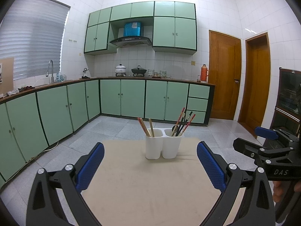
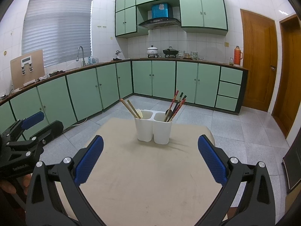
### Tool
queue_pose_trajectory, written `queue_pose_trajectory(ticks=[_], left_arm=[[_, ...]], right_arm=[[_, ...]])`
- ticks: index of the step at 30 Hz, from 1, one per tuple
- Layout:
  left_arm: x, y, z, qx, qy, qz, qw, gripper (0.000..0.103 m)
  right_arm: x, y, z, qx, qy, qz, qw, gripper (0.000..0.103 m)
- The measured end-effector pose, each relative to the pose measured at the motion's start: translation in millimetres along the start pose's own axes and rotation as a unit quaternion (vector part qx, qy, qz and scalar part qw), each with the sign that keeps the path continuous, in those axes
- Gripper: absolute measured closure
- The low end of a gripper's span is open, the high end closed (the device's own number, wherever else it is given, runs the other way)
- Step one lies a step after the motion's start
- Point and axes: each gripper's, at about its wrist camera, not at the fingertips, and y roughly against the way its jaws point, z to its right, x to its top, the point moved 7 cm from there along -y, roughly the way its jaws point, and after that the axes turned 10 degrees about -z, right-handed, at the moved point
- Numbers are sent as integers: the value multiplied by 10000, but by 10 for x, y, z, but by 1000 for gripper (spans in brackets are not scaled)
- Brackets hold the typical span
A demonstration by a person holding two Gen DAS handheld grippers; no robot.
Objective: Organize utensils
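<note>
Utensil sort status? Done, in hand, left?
Looks done: light chopsticks fill the white caddy's left cell, dark chopsticks and a spoon the right. In hand: nothing; left hand-held gripper and right hand-held gripper are open. Left: no loose utensils on the table.

Both my wrist cameras look forward, slightly down over the worktop (image 1: 150,179), near its front edge. Left sits left of right; both share the white holder (image 2: 153,130) and kitchen cabinets (image 1: 131,98).
</note>
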Motion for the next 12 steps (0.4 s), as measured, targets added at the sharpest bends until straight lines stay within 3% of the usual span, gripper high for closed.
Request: queue_pose_trajectory(ticks=[12], left_arm=[[-10,-20,-1,-2,-1,-51,10000,6]], right_arm=[[-27,-13,71,-2,-36,-27,10000,6]])
